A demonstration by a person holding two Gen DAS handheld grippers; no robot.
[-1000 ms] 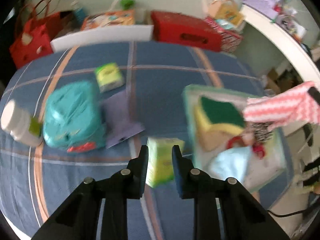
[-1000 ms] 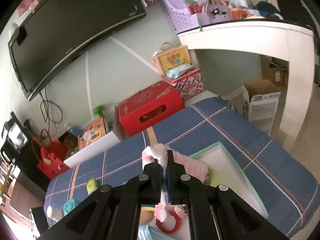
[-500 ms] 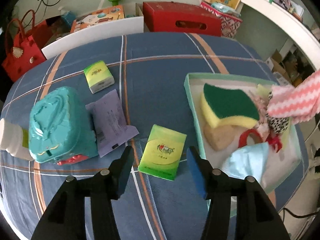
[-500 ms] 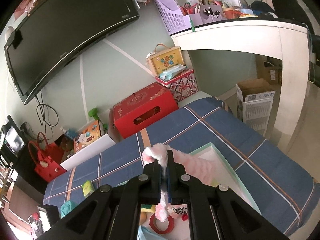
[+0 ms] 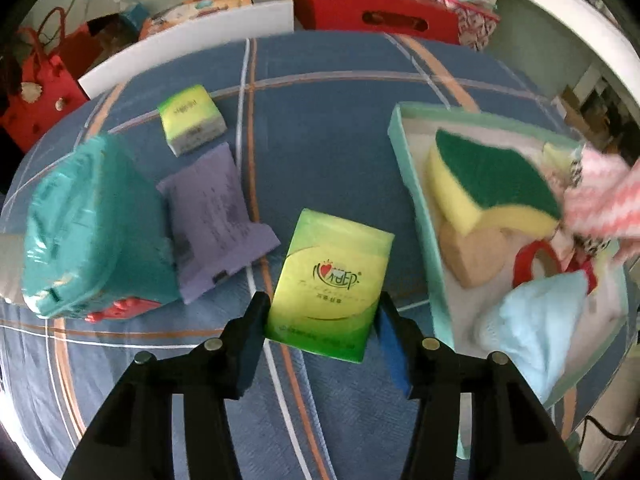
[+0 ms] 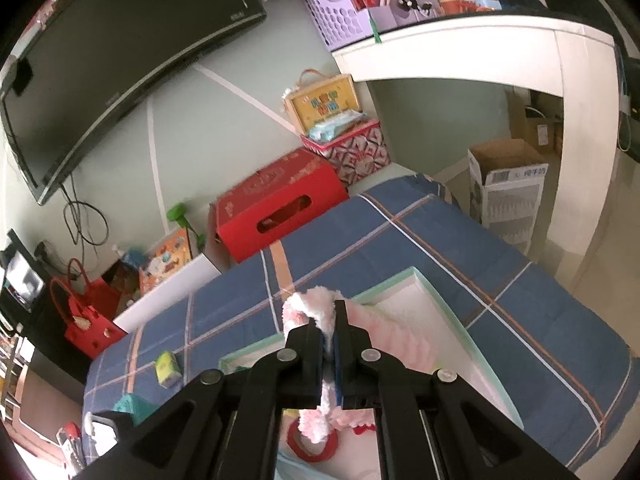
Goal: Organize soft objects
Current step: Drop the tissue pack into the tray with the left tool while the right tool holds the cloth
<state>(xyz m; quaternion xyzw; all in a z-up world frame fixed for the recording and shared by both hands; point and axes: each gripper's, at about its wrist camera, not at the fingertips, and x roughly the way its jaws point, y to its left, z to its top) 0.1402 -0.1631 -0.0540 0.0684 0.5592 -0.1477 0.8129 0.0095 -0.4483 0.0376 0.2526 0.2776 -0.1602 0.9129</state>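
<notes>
Left gripper [image 5: 322, 322] lowered, jaws closing astride glossy green tissue pack [image 5: 330, 280] (heart logo); right gripper [image 6: 329, 340] clamps pink cloth [image 6: 316, 312].

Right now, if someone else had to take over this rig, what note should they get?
Left gripper: jaws have just been opening then easing in; they straddle the green tissue pack lying on the blue plaid cloth, and no grip is visible.
Right gripper: shut on the pink cloth, held over the tray.
Done: sponge, red ring and light blue cloth are in the tray.
Left: drop the pink cloth in; grip and move the tissue pack; the small tissue pack lies farther back. Possibly the teal pack too.
</notes>
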